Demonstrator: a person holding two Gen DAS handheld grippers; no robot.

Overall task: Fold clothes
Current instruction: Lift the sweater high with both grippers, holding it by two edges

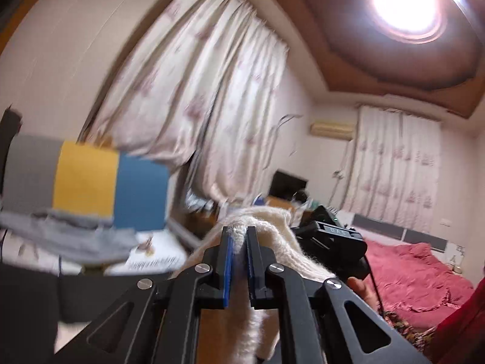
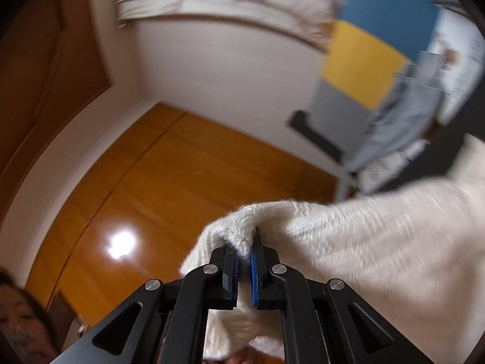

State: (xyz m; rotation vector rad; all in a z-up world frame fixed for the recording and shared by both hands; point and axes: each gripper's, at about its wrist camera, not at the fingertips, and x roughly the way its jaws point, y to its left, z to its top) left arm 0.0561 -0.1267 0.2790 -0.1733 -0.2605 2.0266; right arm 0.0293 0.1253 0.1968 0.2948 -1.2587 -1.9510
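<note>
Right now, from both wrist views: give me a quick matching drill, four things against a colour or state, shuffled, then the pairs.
Things:
1. sweater
2. bedspread
3. ceiling lamp
4. left gripper

Colour or state:
A. lit
B. shut on knit cloth
C. cream white
D. pinkish red

Pairs: 1-C, 2-D, 3-A, 4-B
</note>
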